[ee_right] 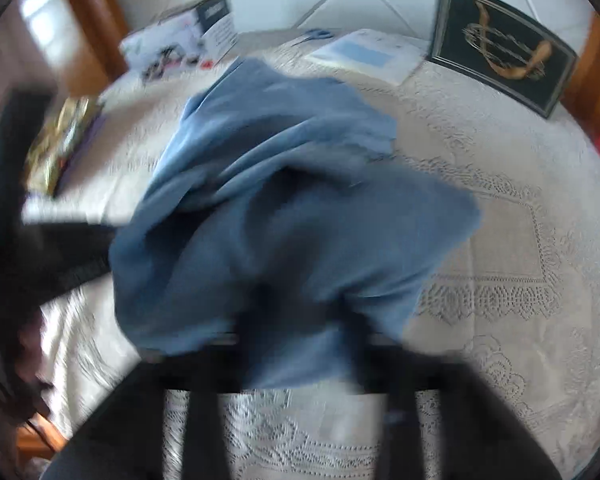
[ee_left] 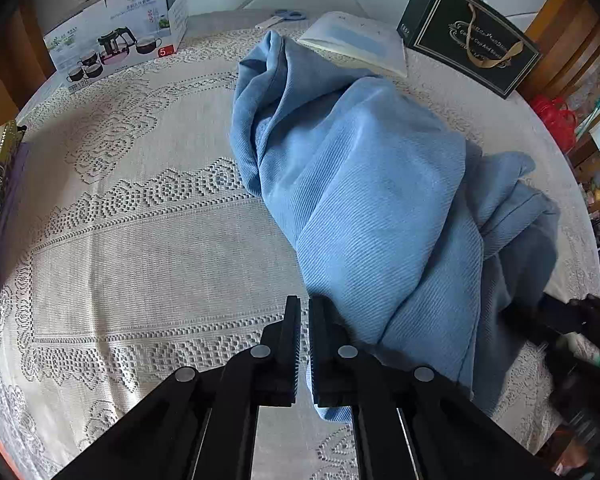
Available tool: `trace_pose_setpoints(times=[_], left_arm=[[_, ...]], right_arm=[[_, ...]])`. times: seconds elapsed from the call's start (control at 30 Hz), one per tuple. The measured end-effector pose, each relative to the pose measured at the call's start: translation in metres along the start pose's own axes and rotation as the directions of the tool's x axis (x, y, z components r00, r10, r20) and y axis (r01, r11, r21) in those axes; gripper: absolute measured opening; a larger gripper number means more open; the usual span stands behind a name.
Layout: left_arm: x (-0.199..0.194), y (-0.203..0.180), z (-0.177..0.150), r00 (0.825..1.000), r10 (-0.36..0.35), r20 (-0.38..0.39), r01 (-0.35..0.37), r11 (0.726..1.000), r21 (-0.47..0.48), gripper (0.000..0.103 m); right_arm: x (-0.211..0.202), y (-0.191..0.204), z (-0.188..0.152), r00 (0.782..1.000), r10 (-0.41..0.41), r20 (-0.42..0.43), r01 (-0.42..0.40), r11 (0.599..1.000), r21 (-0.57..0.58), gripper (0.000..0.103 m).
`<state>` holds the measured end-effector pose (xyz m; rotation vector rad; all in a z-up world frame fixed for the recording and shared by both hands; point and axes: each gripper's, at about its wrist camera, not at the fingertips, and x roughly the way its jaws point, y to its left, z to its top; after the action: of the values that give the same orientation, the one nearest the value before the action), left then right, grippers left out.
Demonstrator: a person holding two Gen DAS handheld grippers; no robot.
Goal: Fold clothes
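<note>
Barely begun: cloth [ee_left: 364, 184] lies bunched mid-table, 0 folds. Left gripper [ee_left: 304, 344] together, empty. Right gripper [ee_right: 296, 344] clamped on cloth's near edge, pic blurred.

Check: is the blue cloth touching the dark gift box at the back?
Apart. The left wrist view shows bare tablecloth between the blue cloth and the dark gift box.

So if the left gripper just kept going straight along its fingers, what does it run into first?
Most likely the lace tablecloth just ahead of the left gripper, right beside the near fold of the blue garment. The garment's edge sits against the right finger, so it could brush that first; depth is hard to judge here.
</note>
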<state>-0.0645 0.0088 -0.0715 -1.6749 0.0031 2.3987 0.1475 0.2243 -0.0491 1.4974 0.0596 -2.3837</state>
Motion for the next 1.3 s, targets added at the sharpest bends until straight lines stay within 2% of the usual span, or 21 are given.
trace_pose_setpoints(times=[0.07, 0.13, 0.27, 0.33, 0.4, 0.47, 0.5, 0.53, 0.57, 0.6, 0.63, 0.73, 0.8, 0.93, 0.97, 1.03, 1.07, 1.13, 1.27, 1.3], left_arm=[[0.001, -0.006, 0.006, 1.000, 0.022, 0.008, -0.022, 1.000, -0.005, 0.002], [-0.010, -0.008, 0.009, 0.999, 0.004, 0.034, -0.004, 1.000, -0.012, 0.002], [-0.040, -0.011, 0.006, 0.988, -0.146, 0.051, 0.145, 0.989, 0.027, 0.003], [-0.049, -0.016, 0.005, 0.982, -0.178, 0.058, 0.175, 0.983, 0.048, 0.004], [-0.053, -0.022, 0.002, 0.983, -0.177, 0.057, 0.172, 0.982, 0.081, 0.004], [-0.046, -0.026, 0.003, 0.994, -0.101, 0.030, 0.097, 0.988, 0.117, 0.005], [-0.045, -0.030, 0.000, 0.998, -0.057, 0.020, 0.054, 0.989, 0.137, 0.005], [-0.046, -0.029, -0.004, 0.998, -0.058, 0.022, 0.054, 0.987, 0.152, 0.005], [-0.047, -0.025, -0.009, 0.994, -0.110, 0.018, 0.106, 0.983, 0.151, 0.005], [-0.046, -0.018, -0.012, 0.986, -0.169, 0.005, 0.167, 0.978, 0.125, 0.005], [-0.046, -0.009, -0.015, 0.974, -0.225, -0.011, 0.225, 0.970, 0.088, 0.005], [-0.038, 0.012, -0.021, 0.965, -0.257, -0.061, 0.257, 0.966, -0.009, 0.005], [-0.037, 0.022, -0.027, 0.979, -0.198, -0.040, 0.198, 0.980, 0.004, 0.005], [-0.040, 0.023, -0.040, 0.983, -0.179, -0.041, 0.180, 0.984, 0.017, 0.009], [-0.041, 0.024, -0.043, 0.983, -0.180, -0.042, 0.181, 0.983, 0.015, 0.018], [-0.044, 0.028, -0.045, 0.980, -0.197, -0.038, 0.198, 0.980, 0.011, 0.065], [-0.045, 0.029, -0.046, 0.979, -0.202, -0.025, 0.202, 0.979, 0.014, 0.101], [-0.045, 0.027, -0.051, 0.979, -0.202, 0.003, 0.202, 0.979, 0.024, 0.103], [-0.047, 0.007, -0.046, 0.982, -0.188, 0.012, 0.188, 0.982, 0.004, 0.103], [-0.047, 0.003, -0.044, 0.984, -0.180, 0.014, 0.180, 0.984, 0.003, 0.103]], right_arm=[[-0.008, -0.017, 0.008, 1.000, 0.009, 0.022, -0.009, 0.999, 0.035, 0.009], [-0.017, -0.032, 0.013, 0.999, -0.003, 0.040, 0.001, 0.999, 0.053, 0.009], [-0.036, -0.048, 0.014, 0.996, -0.041, 0.077, 0.036, 0.997, 0.064, 0.009], [-0.043, -0.057, 0.011, 0.990, -0.107, 0.088, 0.101, 0.992, 0.070, 0.009], [-0.048, -0.069, 0.009, 0.980, -0.174, 0.092, 0.165, 0.982, 0.095, 0.009], [-0.053, -0.079, 0.006, 0.976, -0.198, 0.092, 0.187, 0.975, 0.120, 0.010], [-0.055, -0.077, 0.004, 0.980, -0.176, 0.098, 0.165, 0.981, 0.106, 0.019], [-0.057, -0.074, 0.002, 0.983, -0.154, 0.102, 0.145, 0.985, 0.092, 0.031], [-0.057, -0.066, -0.001, 0.985, -0.134, 0.105, 0.127, 0.989, 0.075, 0.069], [-0.058, -0.058, -0.004, 0.988, -0.115, 0.107, 0.109, 0.992, 0.059, 0.099], [-0.058, -0.050, -0.007, 0.990, -0.095, 0.109, 0.091, 0.995, 0.042, 0.103], [-0.057, -0.026, -0.016, 0.993, -0.045, 0.105, 0.046, 0.999, -0.006, 0.103], [-0.053, -0.009, -0.023, 0.996, -0.021, 0.092, 0.024, 0.999, -0.036, 0.103], [-0.046, 0.027, -0.035, 0.997, -0.010, 0.076, 0.019, 0.992, -0.125, 0.103], [-0.044, 0.034, -0.037, 0.997, -0.014, 0.073, 0.024, 0.990, -0.140, 0.103], [-0.037, 0.046, -0.039, 0.998, -0.022, 0.064, 0.033, 0.985, -0.168, 0.103], [-0.033, 0.052, -0.040, 0.998, -0.028, 0.061, 0.038, 0.983, -0.181, 0.103], [-0.025, 0.060, -0.041, 0.997, -0.043, 0.057, 0.054, 0.977, -0.208, 0.103], [-0.010, 0.062, -0.041, 0.993, -0.103, 0.064, 0.114, 0.970, -0.213, 0.101], [-0.010, 0.057, -0.039, 0.993, -0.096, 0.068, 0.107, 0.976, -0.192, 0.080]])
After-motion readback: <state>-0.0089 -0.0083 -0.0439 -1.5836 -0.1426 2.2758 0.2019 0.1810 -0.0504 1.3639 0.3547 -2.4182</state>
